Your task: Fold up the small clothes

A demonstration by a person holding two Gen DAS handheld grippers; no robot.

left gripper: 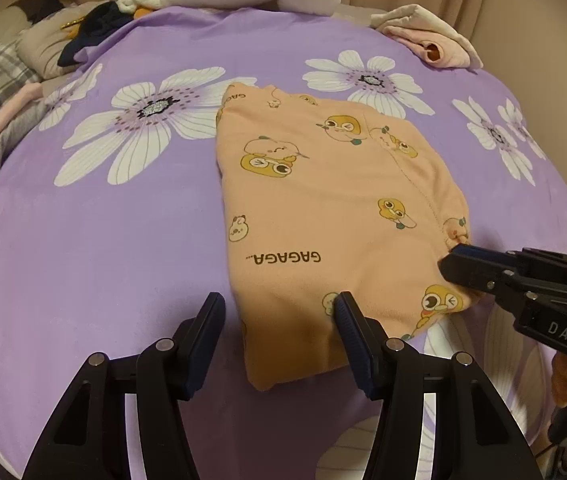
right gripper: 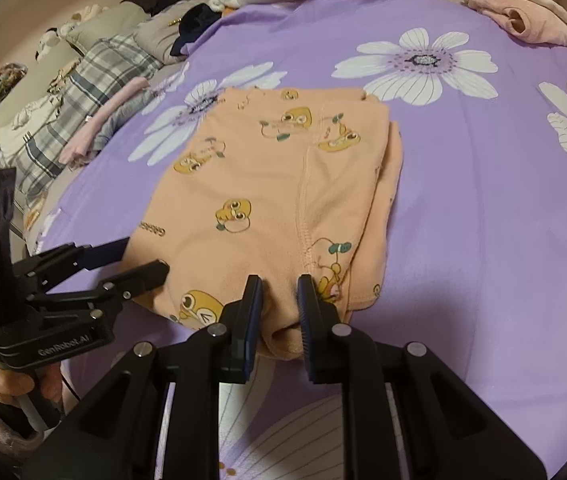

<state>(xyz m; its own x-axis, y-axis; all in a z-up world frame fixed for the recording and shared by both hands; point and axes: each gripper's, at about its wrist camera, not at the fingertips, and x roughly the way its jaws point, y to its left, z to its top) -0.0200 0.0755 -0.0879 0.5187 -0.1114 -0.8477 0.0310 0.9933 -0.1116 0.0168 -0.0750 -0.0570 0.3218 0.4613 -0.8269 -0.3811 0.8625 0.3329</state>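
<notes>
While right gripper [right gripper: 279, 304] pinches garment [right gripper: 267, 192] hem, left gripper [left gripper: 279, 320] hovers w/ jaws apart

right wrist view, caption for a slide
Right gripper pinching the near edge of folded peach cartoon-print pajamas on a purple floral bedsheet.

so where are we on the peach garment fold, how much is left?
Done: the peach garment lies folded in layers on the purple sheet. In hand: the right gripper pinches its near edge, and the left gripper is open over the near corner, not gripping. Left: probably one more fold, then the pink clothes at the far edge.
</notes>
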